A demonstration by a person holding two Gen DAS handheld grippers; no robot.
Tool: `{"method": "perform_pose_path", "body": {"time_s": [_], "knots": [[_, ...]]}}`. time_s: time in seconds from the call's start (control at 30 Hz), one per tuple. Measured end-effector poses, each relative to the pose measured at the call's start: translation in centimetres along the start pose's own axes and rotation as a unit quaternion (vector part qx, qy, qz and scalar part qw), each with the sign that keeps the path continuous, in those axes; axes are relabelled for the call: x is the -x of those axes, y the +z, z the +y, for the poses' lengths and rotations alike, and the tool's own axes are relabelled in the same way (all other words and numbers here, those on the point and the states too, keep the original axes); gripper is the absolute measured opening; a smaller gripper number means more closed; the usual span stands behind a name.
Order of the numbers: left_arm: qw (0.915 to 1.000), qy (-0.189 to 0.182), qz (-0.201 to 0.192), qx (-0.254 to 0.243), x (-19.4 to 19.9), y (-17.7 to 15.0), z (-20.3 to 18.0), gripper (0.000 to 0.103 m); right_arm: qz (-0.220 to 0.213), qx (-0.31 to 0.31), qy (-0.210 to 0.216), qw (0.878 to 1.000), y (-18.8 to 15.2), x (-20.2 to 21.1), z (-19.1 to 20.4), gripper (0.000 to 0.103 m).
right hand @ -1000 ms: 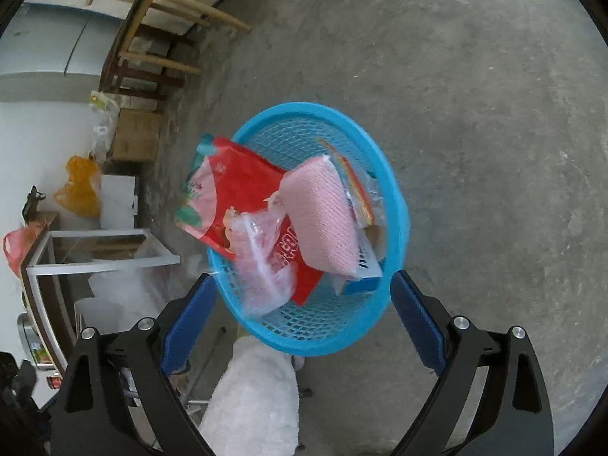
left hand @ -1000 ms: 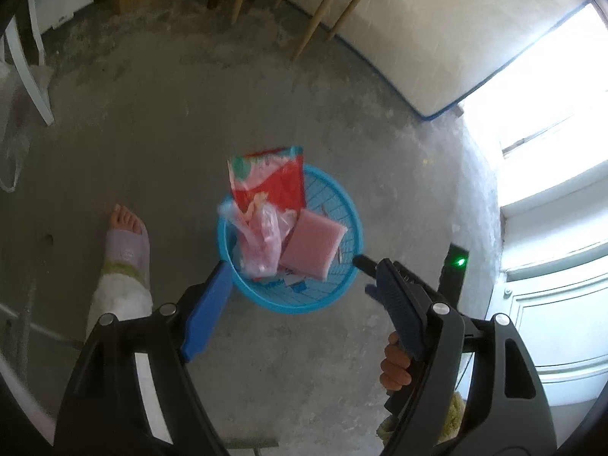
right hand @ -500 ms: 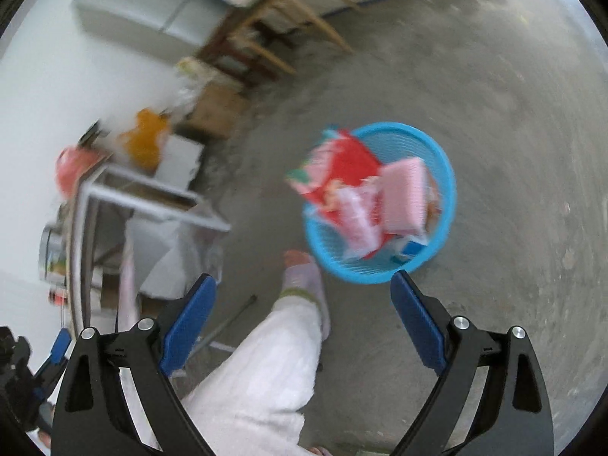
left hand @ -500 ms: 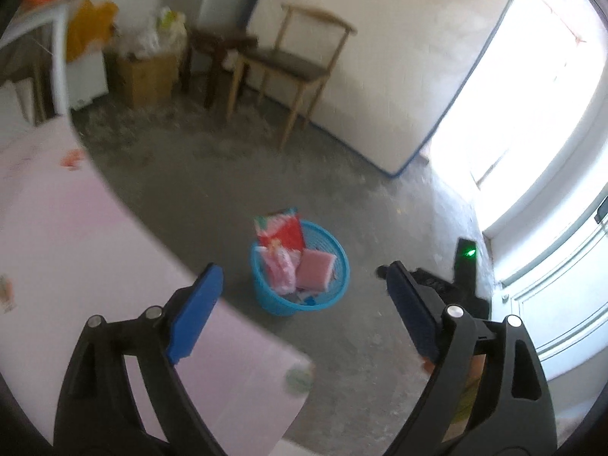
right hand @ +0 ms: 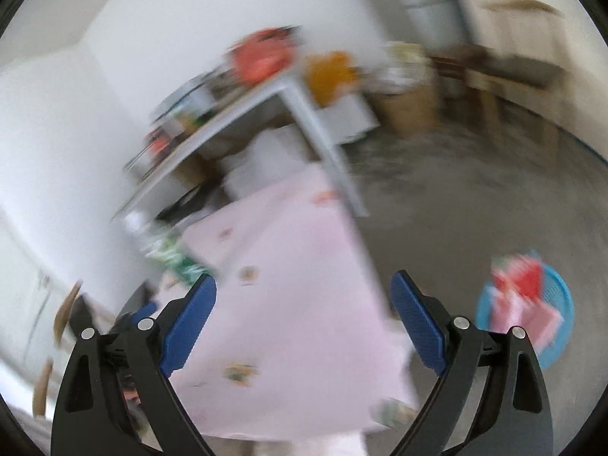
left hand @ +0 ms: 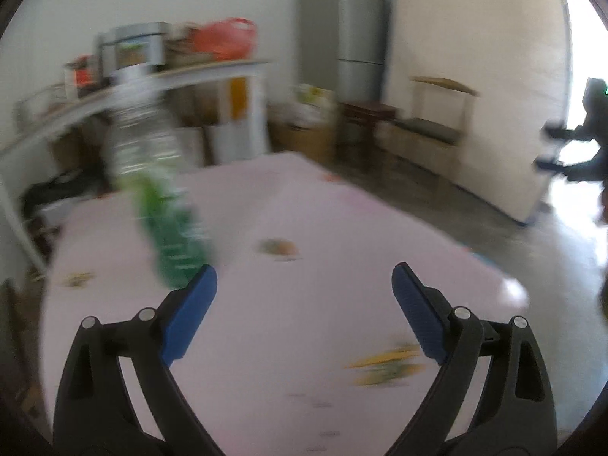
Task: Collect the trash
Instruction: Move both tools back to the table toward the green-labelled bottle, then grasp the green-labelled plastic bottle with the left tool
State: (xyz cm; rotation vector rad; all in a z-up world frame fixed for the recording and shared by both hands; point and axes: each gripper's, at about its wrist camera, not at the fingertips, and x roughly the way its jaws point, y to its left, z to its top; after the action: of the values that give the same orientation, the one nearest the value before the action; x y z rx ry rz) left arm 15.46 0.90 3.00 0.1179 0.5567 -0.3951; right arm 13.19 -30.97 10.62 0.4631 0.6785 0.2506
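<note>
A clear plastic bottle (left hand: 159, 205) with a green label stands on the pink table (left hand: 304, 342), left of and beyond my left gripper (left hand: 304, 288). That gripper is over the table, its jaws wide and still opening, nothing between them. In the right wrist view the bottle (right hand: 171, 254) shows blurred at the table's (right hand: 296, 304) far left edge. My right gripper (right hand: 302, 292) hangs open and empty above the table. The blue basket (right hand: 558, 304) with red and pink wrappers sits on the floor at the right.
A small yellow-green wrapper (left hand: 383, 366) lies on the table near my left gripper's right finger. A white shelf table (left hand: 212, 76) with clutter, a grey fridge (left hand: 353, 30), a wooden chair (left hand: 437, 121) and a leaning mattress (left hand: 486, 76) line the back. The other gripper (left hand: 581, 140) shows at far right.
Both grippers have swung up and away from the blue basket on the floor to the pink table. The bottle has come into view. Both views are blurred from fast motion.
</note>
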Motion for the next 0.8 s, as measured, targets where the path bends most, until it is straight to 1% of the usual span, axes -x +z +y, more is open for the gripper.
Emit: {"method": "perform_pose_path", "body": {"time_s": [0.1,0.2,0.3,0.37,0.47,0.57,0.63,0.7,0.8], "knots": [[0.9986,0.044,-0.016,0.023,-0.5,-0.6,3.7,0.090,0.028,0.052,0.045,0.997,1.8,-3.8,5.8,0.090],[0.9970,0.067,-0.023,0.032,-1.5,-0.5,6.6,0.090,0.061,0.109,0.093,0.988,3.2,-8.5,12.3,0.090],[0.9963,0.072,-0.031,0.034,-2.9,-0.2,8.3,0.090,0.086,0.154,0.112,0.978,3.7,-12.4,17.6,0.090],[0.9968,0.069,-0.034,0.023,-4.1,0.3,9.1,0.091,0.097,0.177,0.120,0.972,3.8,-14.6,20.3,0.090],[0.9967,0.071,-0.034,0.018,-5.9,0.6,9.5,0.091,0.111,0.195,0.114,0.968,4.4,-18.4,22.9,0.090],[0.9968,0.068,-0.036,0.022,-7.4,1.1,10.1,0.091,0.122,0.193,0.108,0.968,5.0,-21.1,23.9,0.090],[0.9969,0.065,-0.033,0.030,-8.4,1.4,10.4,0.091,0.127,0.190,0.097,0.969,5.4,-22.9,24.5,0.090],[0.9970,0.061,-0.030,0.036,-9.4,1.7,10.9,0.091,0.141,0.187,0.093,0.968,5.4,-24.6,24.8,0.090],[0.9973,0.053,-0.032,0.040,-9.8,1.7,10.4,0.091,0.154,0.191,0.095,0.965,5.0,-26.1,25.4,0.090]]}}
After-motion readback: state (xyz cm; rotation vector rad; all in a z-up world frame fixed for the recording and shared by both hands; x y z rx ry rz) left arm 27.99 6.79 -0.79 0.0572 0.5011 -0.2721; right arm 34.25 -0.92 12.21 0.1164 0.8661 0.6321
